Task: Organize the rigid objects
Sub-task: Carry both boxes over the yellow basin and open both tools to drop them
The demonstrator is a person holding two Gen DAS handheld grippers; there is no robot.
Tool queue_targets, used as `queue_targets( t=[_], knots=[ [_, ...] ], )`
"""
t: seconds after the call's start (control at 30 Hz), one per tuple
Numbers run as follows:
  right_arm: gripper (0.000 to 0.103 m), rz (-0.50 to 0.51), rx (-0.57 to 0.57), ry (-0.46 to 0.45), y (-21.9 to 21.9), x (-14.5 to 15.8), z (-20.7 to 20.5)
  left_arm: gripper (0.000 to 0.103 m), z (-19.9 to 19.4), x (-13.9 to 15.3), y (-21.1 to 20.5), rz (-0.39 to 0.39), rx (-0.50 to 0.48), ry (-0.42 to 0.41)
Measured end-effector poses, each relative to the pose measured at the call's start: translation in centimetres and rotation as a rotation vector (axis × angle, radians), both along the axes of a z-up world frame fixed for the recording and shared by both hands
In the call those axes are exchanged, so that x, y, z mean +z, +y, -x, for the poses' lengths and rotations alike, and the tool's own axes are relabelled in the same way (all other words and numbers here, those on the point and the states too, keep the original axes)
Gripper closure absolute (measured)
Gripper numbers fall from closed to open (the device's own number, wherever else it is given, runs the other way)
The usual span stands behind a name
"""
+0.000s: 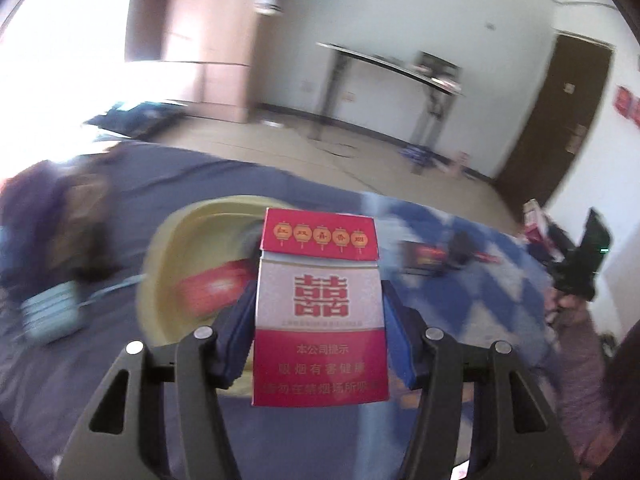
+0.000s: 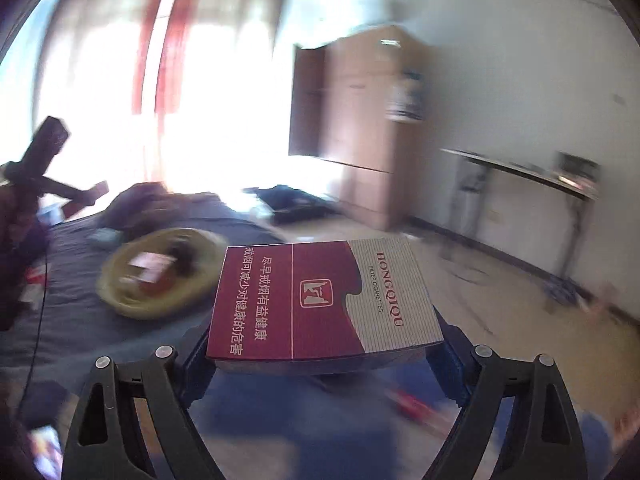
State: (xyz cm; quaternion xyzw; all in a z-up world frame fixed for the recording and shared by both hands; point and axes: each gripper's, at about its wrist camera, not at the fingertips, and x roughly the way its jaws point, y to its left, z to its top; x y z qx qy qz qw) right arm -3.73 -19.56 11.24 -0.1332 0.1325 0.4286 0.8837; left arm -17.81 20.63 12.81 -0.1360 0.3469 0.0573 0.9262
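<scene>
Left gripper [image 1: 318, 316]: closed on a red-and-white cigarette pack [image 1: 318, 308], its blue pads pressed to the pack's two long sides; the pack stands upright, lid flap lifted a little at the top.
Right gripper [image 2: 320, 344]: clamped on a second, dark red cigarette pack [image 2: 320, 300], which lies flat and face-up between the pads, held by its short ends.
Yellow basin [image 1: 192, 248]: sits on the bed [image 1: 100, 380] just beyond the left gripper's pack; it already holds something red, too blurred to name. From the right wrist view it lies ahead and to the left, with a pale item and dark bits inside.
Loose items: a few blurred things lie on the blue patterned cover to the right, well apart from the basin.
Step in hand: judging by the blur and both loaded grippers, this is the carry toward the basin.
Next move: likely bring each pack over the basin's rim, lower it, then release, one gripper at a time so they do not meet above it.
</scene>
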Motion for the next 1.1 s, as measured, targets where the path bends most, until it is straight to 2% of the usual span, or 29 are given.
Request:
queue_targets(
  t=[0.13, 0.23, 0.3, 0.43, 0.5, 0.6, 0.73, 0.83, 0.9, 1.0, 1.1],
  knots=[
    [0.014, 0.069, 0.184, -0.013, 10.5, -0.2, 2.4, 0.044, 0.9, -2.0, 2.9, -0.024, 0.074, 0.001],
    [0.014, 0.134, 0.313, 0.055, 18.0, -1.5, 3.4, 0.044, -0.9, -4.8, 4.3, -0.025, 0.093, 0.047],
    [0.014, 0.224, 0.370, 0.084, 23.2, -3.4, 4.0, 0.044, -1.1, -7.1, 5.4, -0.008, 0.094, 0.086],
    [0.014, 0.402, 0.390, 0.111, 30.2, -7.6, 4.1, 0.044, -2.3, -11.7, 6.2, 0.023, 0.076, 0.176],
    [0.014, 0.426, 0.377, 0.137, 31.5, -8.7, 3.6, 0.044, -3.0, -12.5, 6.5, 0.047, 0.060, 0.166],
    [0.014, 0.415, 0.363, 0.157, 31.6, -8.9, 2.9, 0.044, -5.1, -13.0, 5.9, 0.018, 0.024, 0.169],
    [0.014, 0.458, 0.359, 0.179, 30.5, -10.0, 1.4, 0.044, -7.8, -14.5, 6.8, 0.062, 0.038, 0.251],
    [0.014, 0.478, 0.347, 0.195, 32.0, -9.6, 0.6, 0.044, -9.4, -14.8, 7.2, 0.024, 0.058, 0.232],
    [0.015, 0.464, 0.351, 0.173, 32.9, -9.9, 0.5, 0.044, -10.6, -14.7, 7.6, 0.028, 0.065, 0.231],
    [0.015, 0.456, 0.348, 0.188, 34.6, -10.1, -0.2, 0.044, -12.0, -14.7, 7.6, 0.014, 0.058, 0.228],
    [0.014, 0.479, 0.356, 0.141, 35.5, -10.8, -0.1, 0.039, -12.0, -14.7, 7.8, 0.033, 0.053, 0.202]
  ],
)
